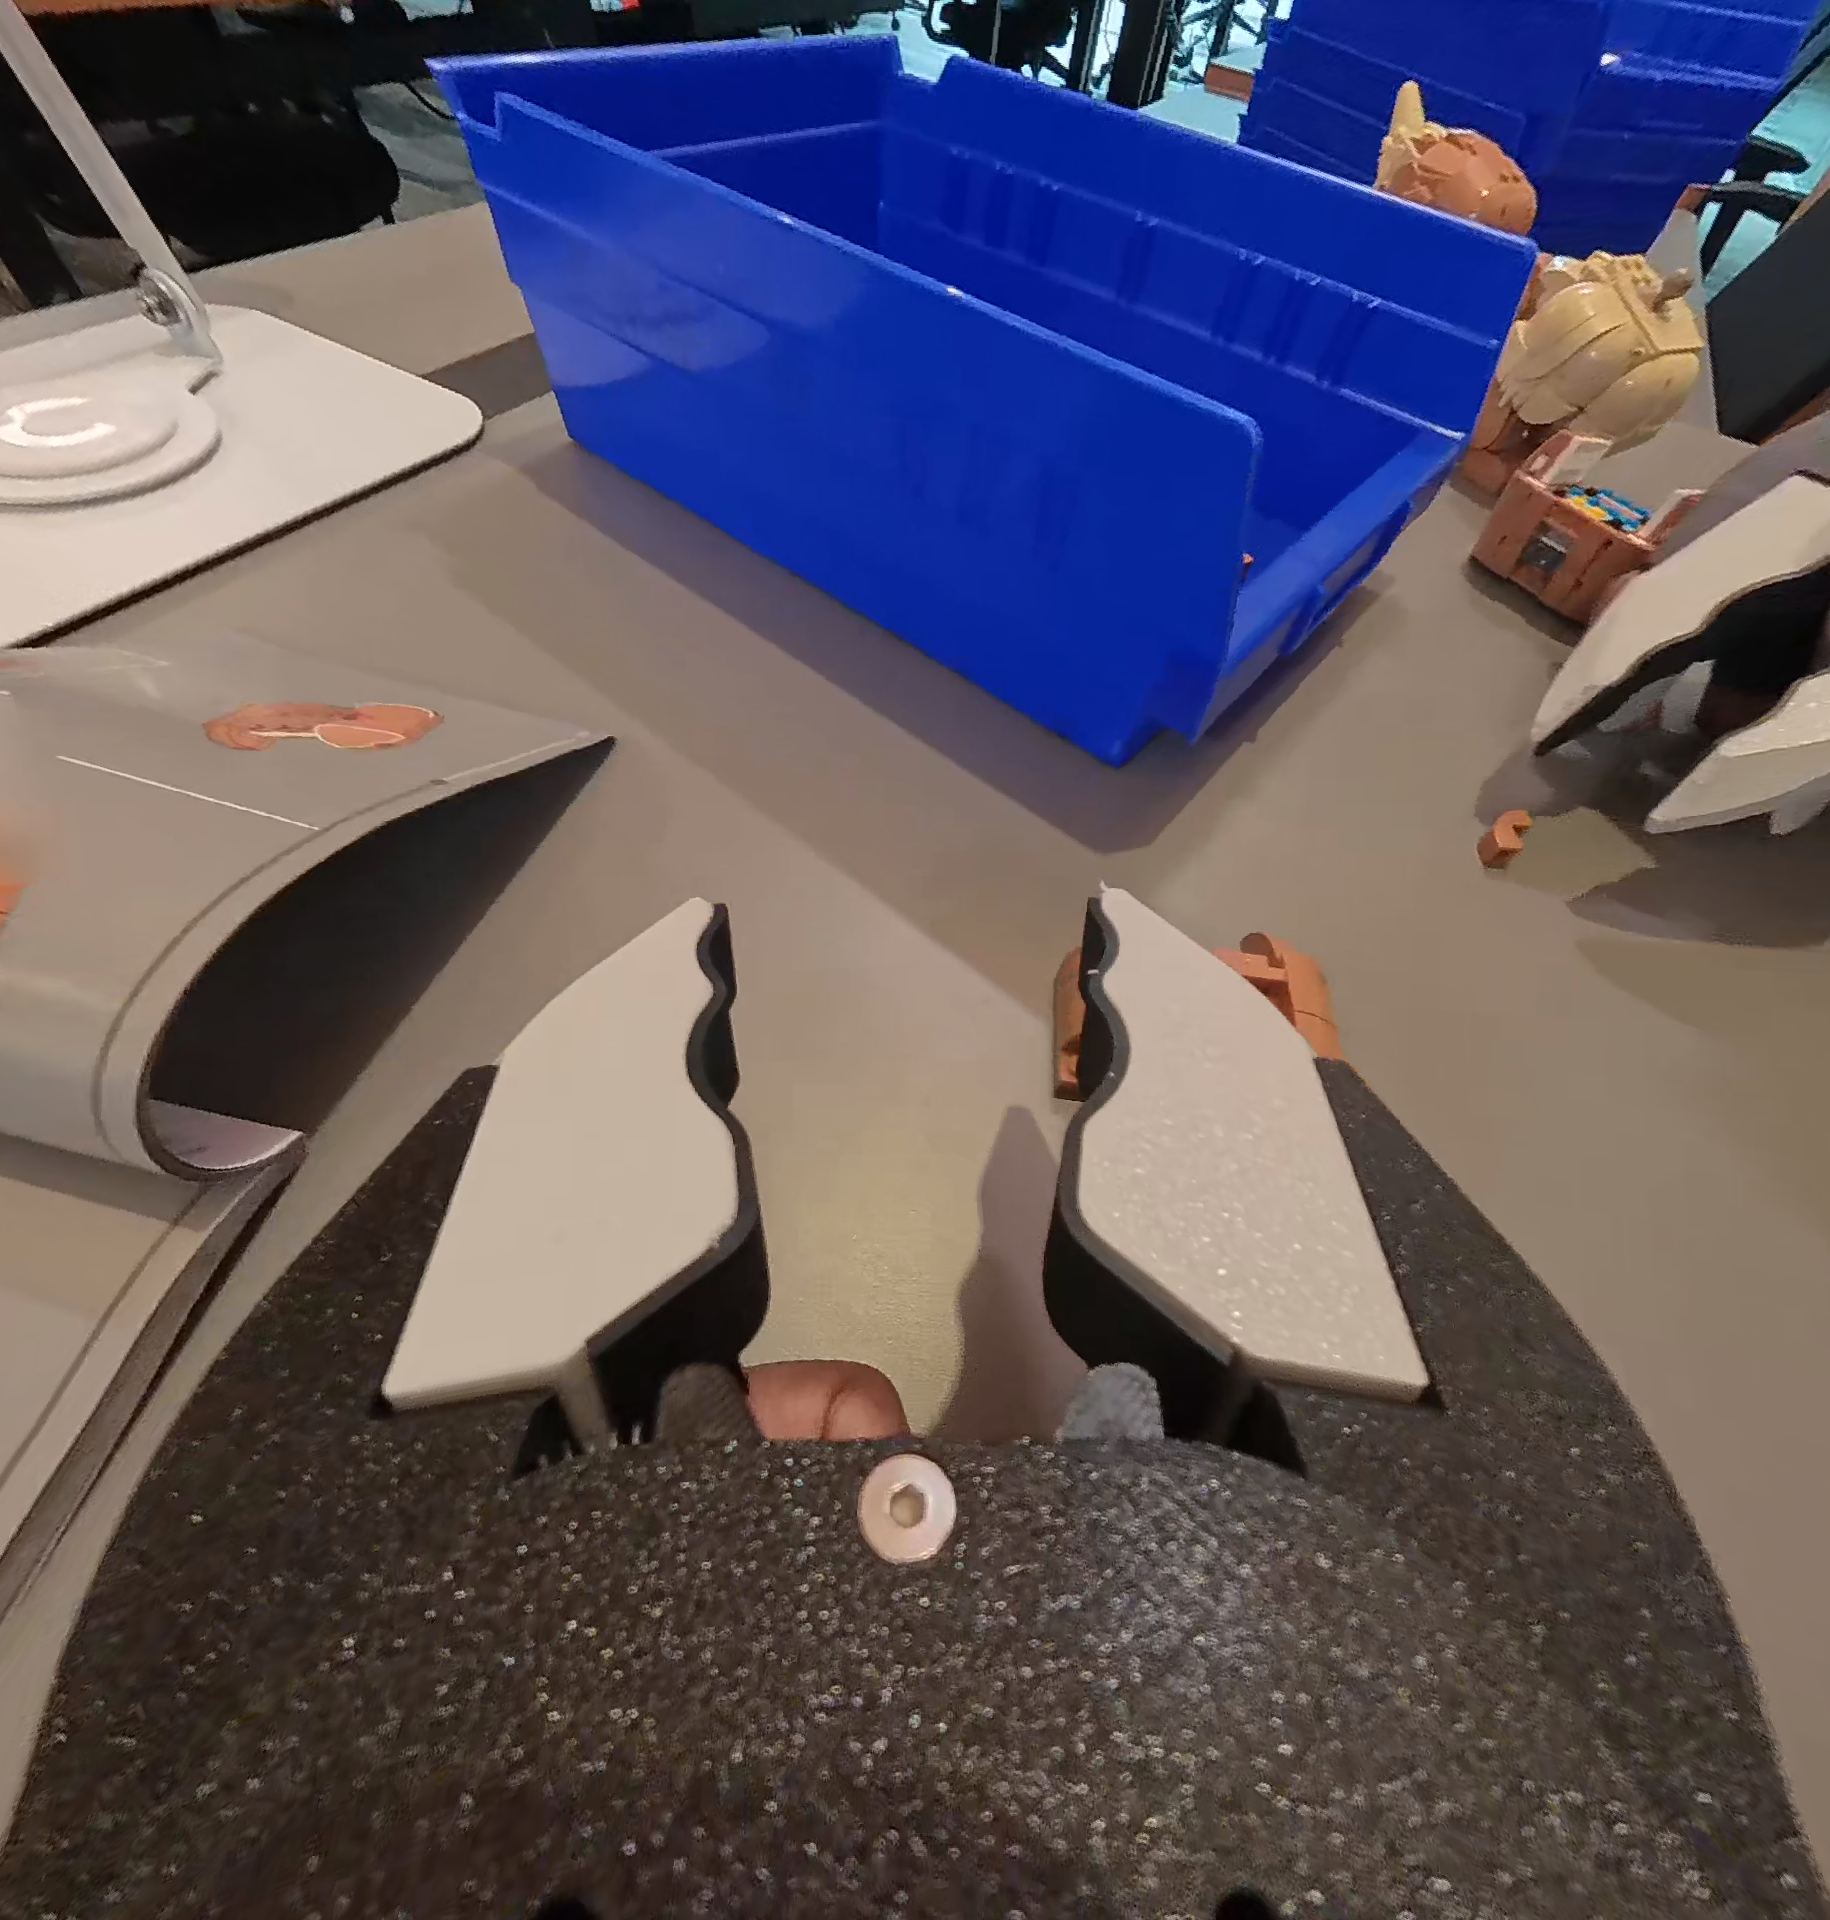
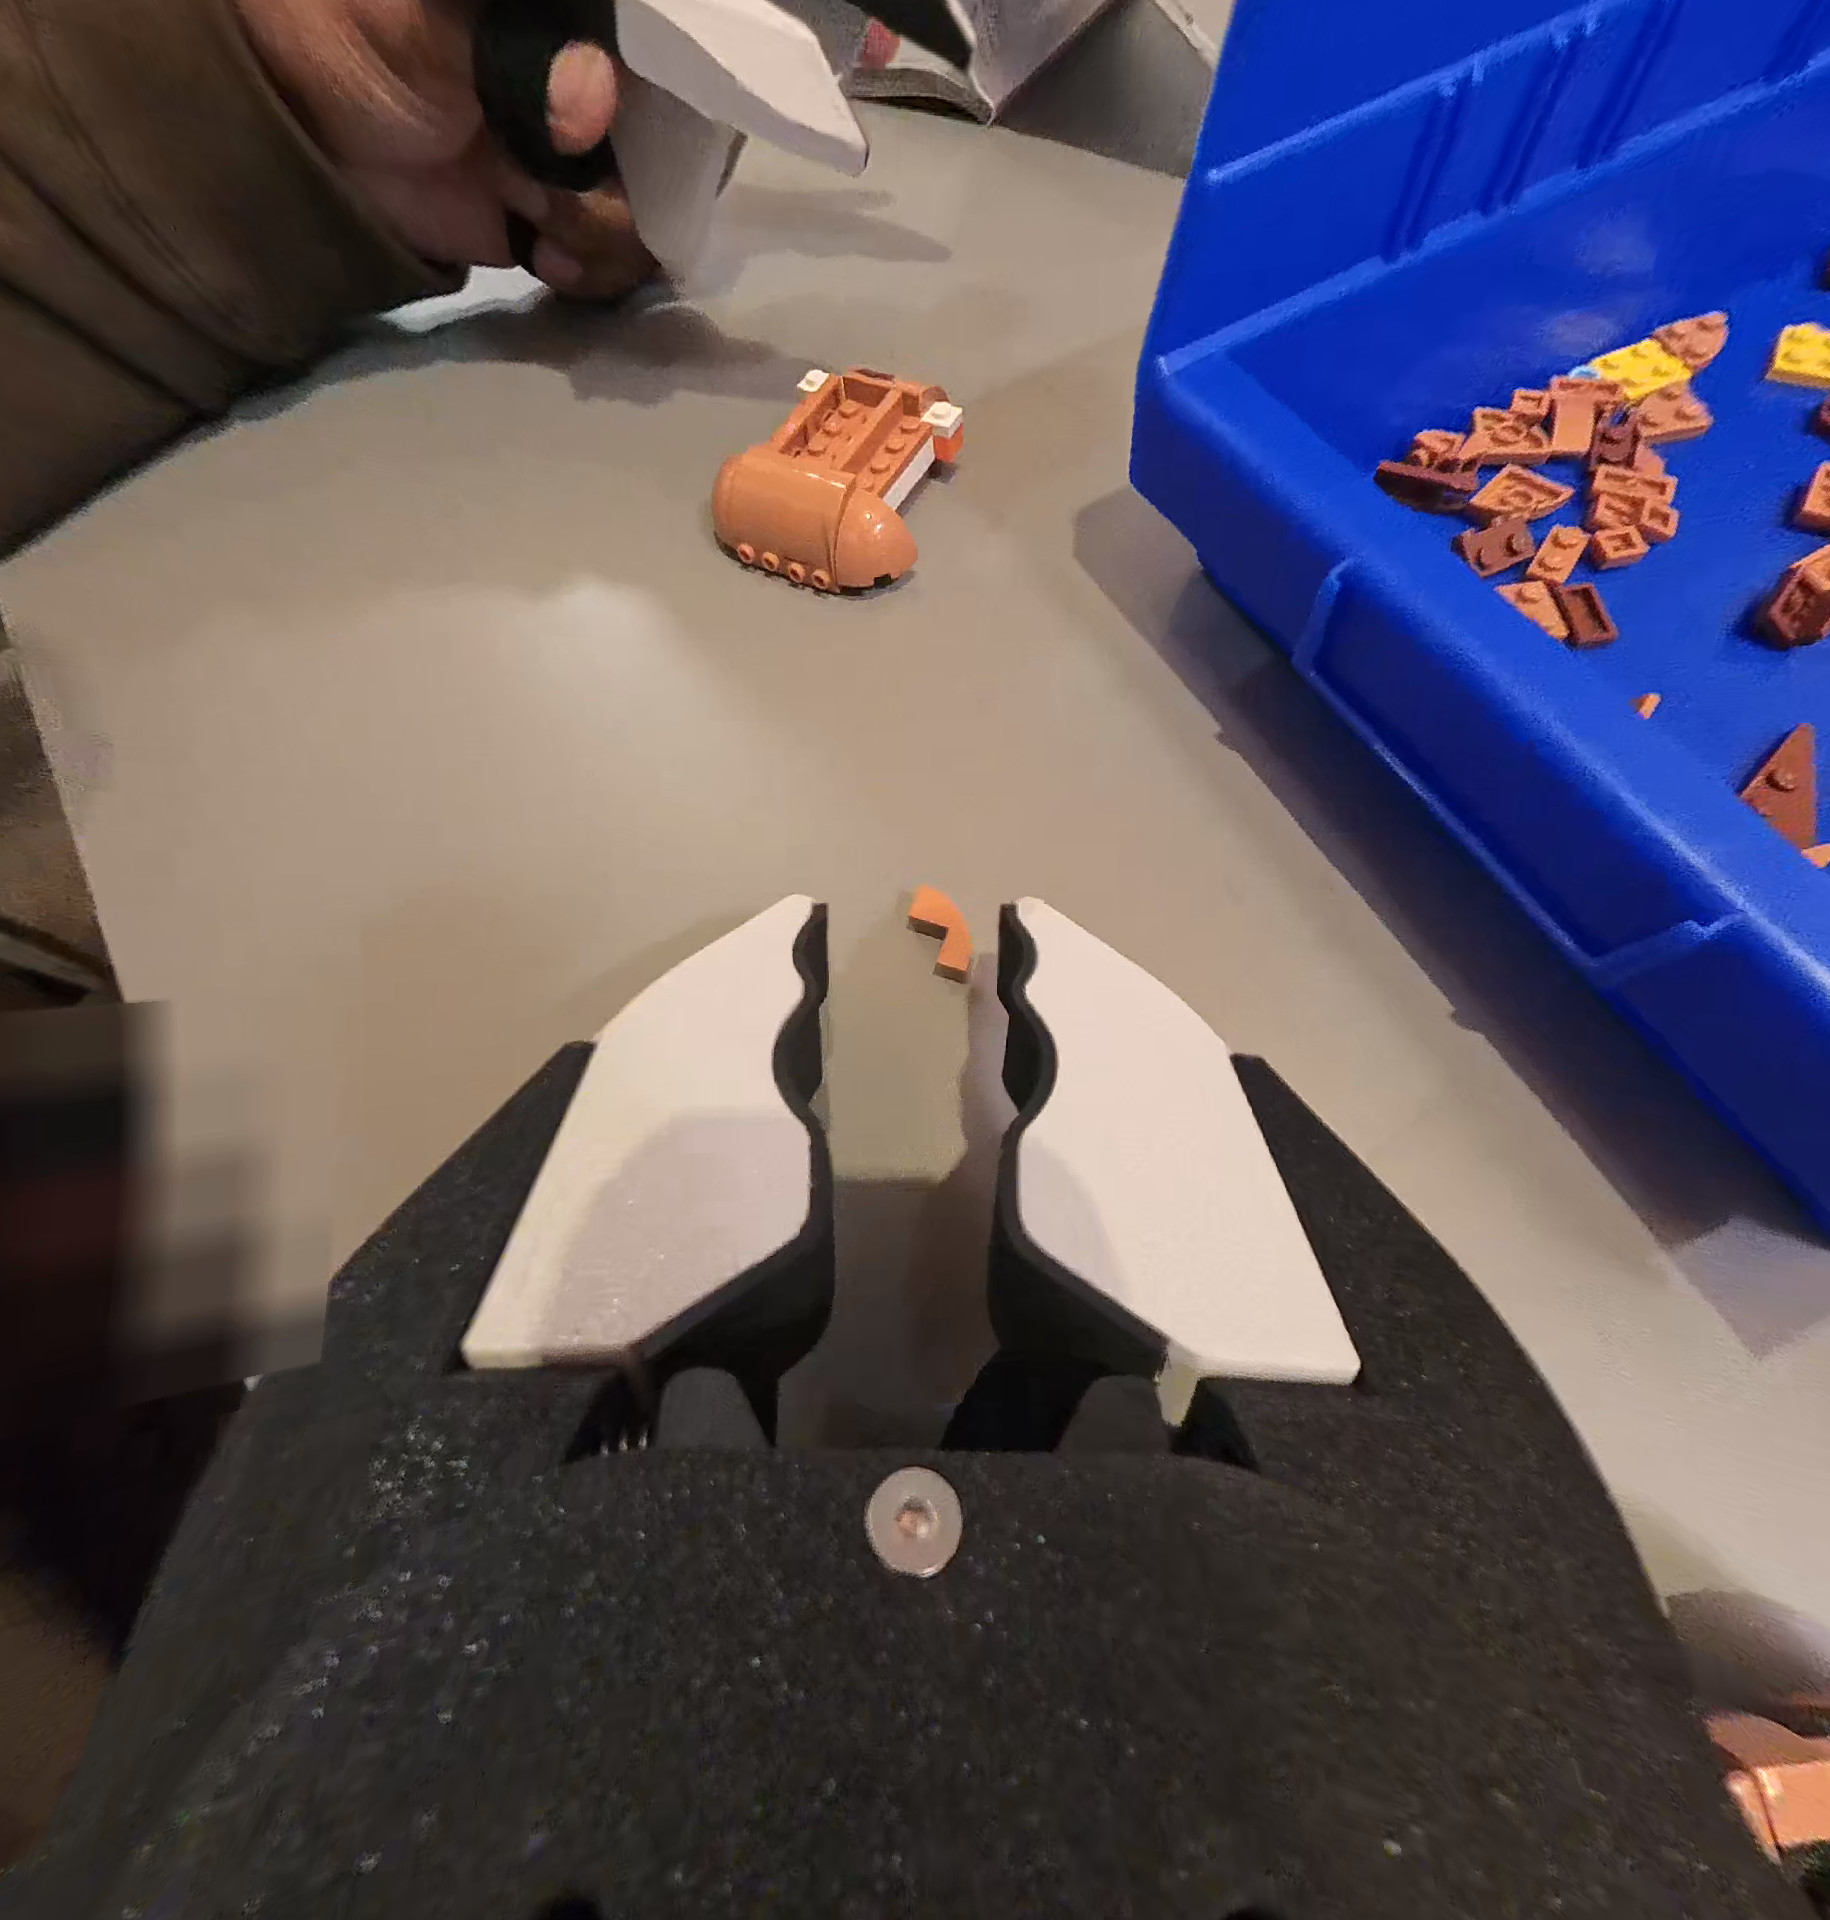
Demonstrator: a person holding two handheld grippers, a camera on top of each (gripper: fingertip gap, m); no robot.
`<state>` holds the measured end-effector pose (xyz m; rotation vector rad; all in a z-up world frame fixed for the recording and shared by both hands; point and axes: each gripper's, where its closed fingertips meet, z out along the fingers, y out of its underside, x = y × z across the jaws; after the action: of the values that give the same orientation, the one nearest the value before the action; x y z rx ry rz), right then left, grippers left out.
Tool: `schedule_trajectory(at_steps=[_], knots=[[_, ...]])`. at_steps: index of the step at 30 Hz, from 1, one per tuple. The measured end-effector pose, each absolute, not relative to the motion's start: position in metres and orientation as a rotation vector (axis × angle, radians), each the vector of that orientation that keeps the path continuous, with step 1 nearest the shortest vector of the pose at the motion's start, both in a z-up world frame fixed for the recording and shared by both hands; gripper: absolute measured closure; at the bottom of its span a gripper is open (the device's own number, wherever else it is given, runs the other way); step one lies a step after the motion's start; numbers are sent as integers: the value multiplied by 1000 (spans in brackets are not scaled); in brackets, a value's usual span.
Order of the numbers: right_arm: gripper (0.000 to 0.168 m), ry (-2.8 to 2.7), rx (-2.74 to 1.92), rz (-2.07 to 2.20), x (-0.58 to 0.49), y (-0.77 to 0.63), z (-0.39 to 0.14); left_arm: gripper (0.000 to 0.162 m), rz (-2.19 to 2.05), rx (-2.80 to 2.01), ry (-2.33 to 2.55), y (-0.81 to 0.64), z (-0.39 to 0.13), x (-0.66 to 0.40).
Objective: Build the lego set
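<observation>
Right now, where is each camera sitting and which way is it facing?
Left wrist view: on the left gripper, low over the grey table, facing the blue bin, instruction booklet and finished models; its open fingers and a fingertip show.
Right wrist view: on the right gripper, angled down at a small curved brown piece, the brown sub-assembly and loose bricks in the bin; the person's left hand shows.
Shared: bin, table, sub-assembly, curved piece, each other's gripper.

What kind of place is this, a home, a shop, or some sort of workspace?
Probably an office or lab workbench set up for toy-brick assembly. A big blue plastic parts bin holds loose brown bricks, an open instruction booklet lies on the grey tabletop, and dark office chairs stand behind.
</observation>
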<state>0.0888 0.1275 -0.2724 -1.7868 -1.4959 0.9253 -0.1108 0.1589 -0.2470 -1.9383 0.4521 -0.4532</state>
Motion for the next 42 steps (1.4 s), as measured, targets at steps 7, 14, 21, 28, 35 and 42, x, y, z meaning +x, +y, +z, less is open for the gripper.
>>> schedule_trajectory(at_steps=[7, 14, 21, 28, 35, 42], knots=[[135, -1564, -1807, 840, 87, 126, -282, 98, -541, -1939, 393, 150, -245, -101], [135, -1582, -1780, 710, 87, 127, -286, 99, -614, -1844, 150, 98, -230, -84], [135, -1525, -1782, 727, 88, 131, -282, 103, -546, -1758, 94, 69, -219, -67], [132, -1517, -1795, 717, 88, 133, -283, 106, -572, -1750, 110, 61, -218, -59], [130, -1523, -1794, 741, 87, 133, -282, 107, -630, -1736, 100, 54, -216, -58], [128, -1538, -1781, 788, 81, 132, -280, 108, -687, -1686, 64, 50, -210, -63]])
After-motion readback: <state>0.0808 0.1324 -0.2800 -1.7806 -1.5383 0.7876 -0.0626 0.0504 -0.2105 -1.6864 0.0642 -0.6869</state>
